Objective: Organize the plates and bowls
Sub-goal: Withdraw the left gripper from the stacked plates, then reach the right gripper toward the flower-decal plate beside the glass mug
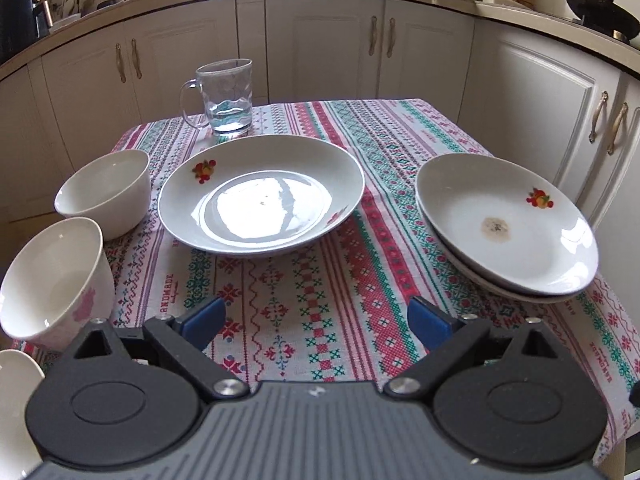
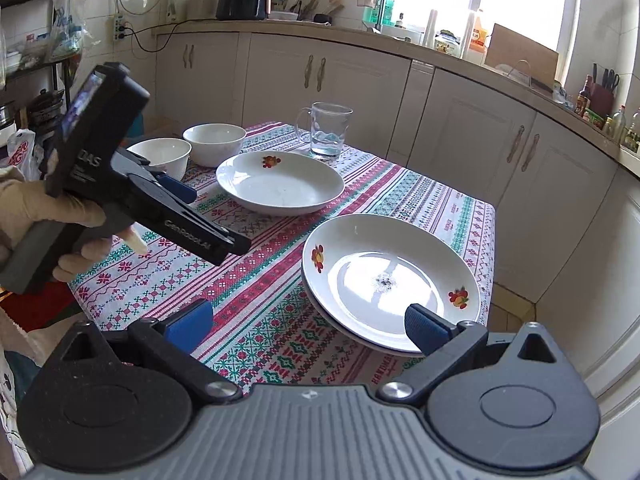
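Note:
My left gripper (image 1: 316, 324) is open over the patterned tablecloth (image 1: 320, 280), with nothing between its blue pads. Ahead of it lies a single white plate (image 1: 260, 204) with fruit prints. Two similar plates form a stack (image 1: 504, 224) at the table's right edge. Two white bowls (image 1: 106, 192) (image 1: 56, 280) stand at the left; the nearer one has a pink flower. My right gripper (image 2: 308, 326) is also open and holds nothing. Its right finger (image 2: 426, 328) lies in front of the near rim of the plate stack (image 2: 390, 280); whether they touch I cannot tell.
A glass mug (image 1: 226, 96) with a little water stands at the table's far edge. Part of another white dish (image 1: 16, 400) shows at the lower left. A gloved hand (image 2: 24, 208) holds the left tool. Kitchen cabinets (image 1: 320, 48) surround the table on two sides.

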Motion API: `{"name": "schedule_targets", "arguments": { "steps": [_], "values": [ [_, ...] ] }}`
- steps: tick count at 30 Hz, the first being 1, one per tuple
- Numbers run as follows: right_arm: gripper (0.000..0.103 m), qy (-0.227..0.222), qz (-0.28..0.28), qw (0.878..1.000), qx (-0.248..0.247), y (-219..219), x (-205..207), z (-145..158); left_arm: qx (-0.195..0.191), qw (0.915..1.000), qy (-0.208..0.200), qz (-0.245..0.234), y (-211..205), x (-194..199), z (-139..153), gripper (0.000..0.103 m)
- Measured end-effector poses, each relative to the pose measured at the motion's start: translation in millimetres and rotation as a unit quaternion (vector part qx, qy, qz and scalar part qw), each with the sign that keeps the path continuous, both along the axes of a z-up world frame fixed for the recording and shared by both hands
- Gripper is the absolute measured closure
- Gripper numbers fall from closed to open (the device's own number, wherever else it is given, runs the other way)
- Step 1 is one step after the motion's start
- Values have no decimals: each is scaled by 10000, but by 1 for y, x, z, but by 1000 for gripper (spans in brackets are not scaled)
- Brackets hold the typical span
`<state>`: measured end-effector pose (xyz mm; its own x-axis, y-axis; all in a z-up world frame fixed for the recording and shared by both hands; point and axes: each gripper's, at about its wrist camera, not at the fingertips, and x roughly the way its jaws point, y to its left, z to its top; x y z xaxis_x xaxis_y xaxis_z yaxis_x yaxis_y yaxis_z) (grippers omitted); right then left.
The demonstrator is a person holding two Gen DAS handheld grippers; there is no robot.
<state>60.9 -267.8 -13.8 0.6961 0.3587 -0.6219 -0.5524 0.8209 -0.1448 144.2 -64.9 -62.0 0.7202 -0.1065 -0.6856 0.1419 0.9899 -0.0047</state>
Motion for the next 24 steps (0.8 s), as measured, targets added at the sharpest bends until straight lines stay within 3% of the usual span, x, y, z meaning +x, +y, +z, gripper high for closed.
{"name": "schedule_targets", "arguments": {
  "steps": [10, 24],
  "values": [
    [0, 130, 126, 9995, -269, 6, 33, 3, -138, 9987, 231, 423, 8, 32, -24, 6],
    [0, 504, 473, 9967, -414, 17, 101, 2, -82, 9984, 14, 556, 10, 56, -29, 0]
  ]
}}
